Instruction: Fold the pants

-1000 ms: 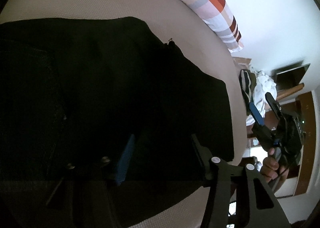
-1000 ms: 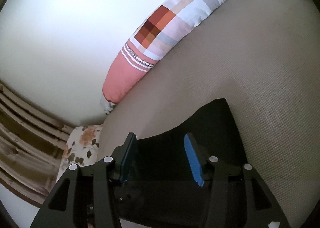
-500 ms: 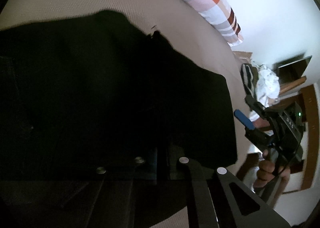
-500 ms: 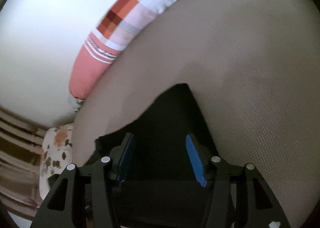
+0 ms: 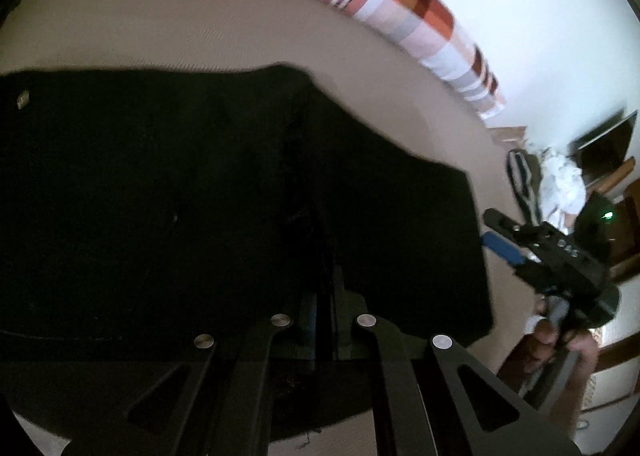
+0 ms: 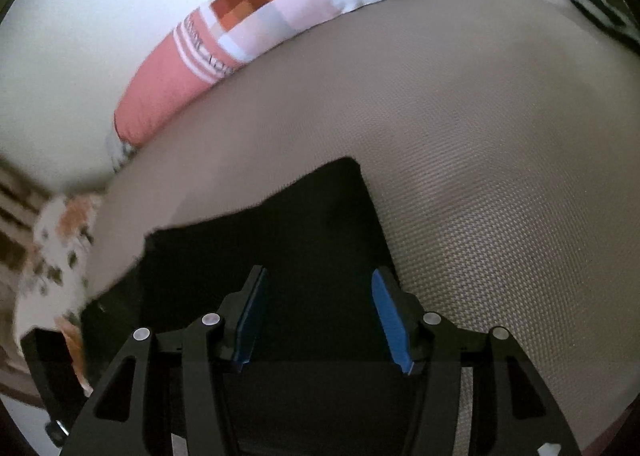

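Note:
Black pants (image 5: 200, 196) lie spread on a beige mattress (image 5: 200, 36), a small metal button at the far left. My left gripper (image 5: 322, 296) is shut on a fold of the pants near their lower middle. In the right wrist view the pants' end (image 6: 312, 224) lies under my right gripper (image 6: 318, 308), which is open with its blue pads over the cloth. The right gripper also shows in the left wrist view (image 5: 496, 232), at the pants' right edge, held by a hand.
A long pink and plaid pillow (image 5: 400, 12) runs along the white wall at the mattress's far side, also in the right wrist view (image 6: 280, 16). Clothes and wooden furniture (image 5: 560, 184) stand beyond the mattress's right end. A floral cushion (image 6: 60, 240) sits at the left.
My left gripper has shut on the pants and the cloth has shifted. My right gripper has moved in toward the pants' end and stayed open.

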The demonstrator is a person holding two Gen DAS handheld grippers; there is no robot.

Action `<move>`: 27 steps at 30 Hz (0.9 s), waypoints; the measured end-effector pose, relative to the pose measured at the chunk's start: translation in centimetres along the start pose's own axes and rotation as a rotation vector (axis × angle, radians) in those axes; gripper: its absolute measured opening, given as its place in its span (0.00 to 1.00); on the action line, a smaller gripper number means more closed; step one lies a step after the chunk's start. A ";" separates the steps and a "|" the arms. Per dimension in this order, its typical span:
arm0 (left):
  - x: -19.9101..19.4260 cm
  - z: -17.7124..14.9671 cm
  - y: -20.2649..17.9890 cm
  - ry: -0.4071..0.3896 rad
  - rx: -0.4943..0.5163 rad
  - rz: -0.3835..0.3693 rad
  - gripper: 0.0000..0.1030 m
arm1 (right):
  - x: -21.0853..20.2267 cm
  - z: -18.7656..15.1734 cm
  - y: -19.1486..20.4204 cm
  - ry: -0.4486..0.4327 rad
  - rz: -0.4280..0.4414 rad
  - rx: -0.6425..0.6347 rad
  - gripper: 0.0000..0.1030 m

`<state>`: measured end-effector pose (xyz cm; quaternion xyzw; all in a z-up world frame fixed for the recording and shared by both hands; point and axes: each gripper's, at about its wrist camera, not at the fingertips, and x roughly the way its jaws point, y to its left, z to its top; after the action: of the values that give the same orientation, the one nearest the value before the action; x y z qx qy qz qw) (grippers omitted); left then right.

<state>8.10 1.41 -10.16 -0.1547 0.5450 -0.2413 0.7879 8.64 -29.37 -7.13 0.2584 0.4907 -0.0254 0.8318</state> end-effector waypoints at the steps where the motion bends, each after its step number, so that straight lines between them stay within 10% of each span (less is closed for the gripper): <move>1: 0.6 0.0 0.0 0.000 0.019 0.022 0.05 | 0.3 -0.2 0.3 0.009 -0.020 -0.025 0.51; 10: -0.5 -0.2 -2.8 -0.086 0.242 0.231 0.18 | 1.4 -0.6 0.7 0.010 -0.077 -0.114 0.50; 15: -0.7 1.3 -4.3 -0.150 0.355 0.220 0.28 | 1.2 0.5 0.9 -0.022 -0.042 -0.114 0.50; 27: 4.7 5.2 -3.5 -0.117 0.349 0.293 0.29 | 3.8 1.8 3.1 -0.012 -0.145 -0.286 0.53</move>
<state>13.54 -4.18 -10.23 0.0509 0.4652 -0.2056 0.8595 12.99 -26.74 -8.33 0.1010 0.5017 -0.0168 0.8590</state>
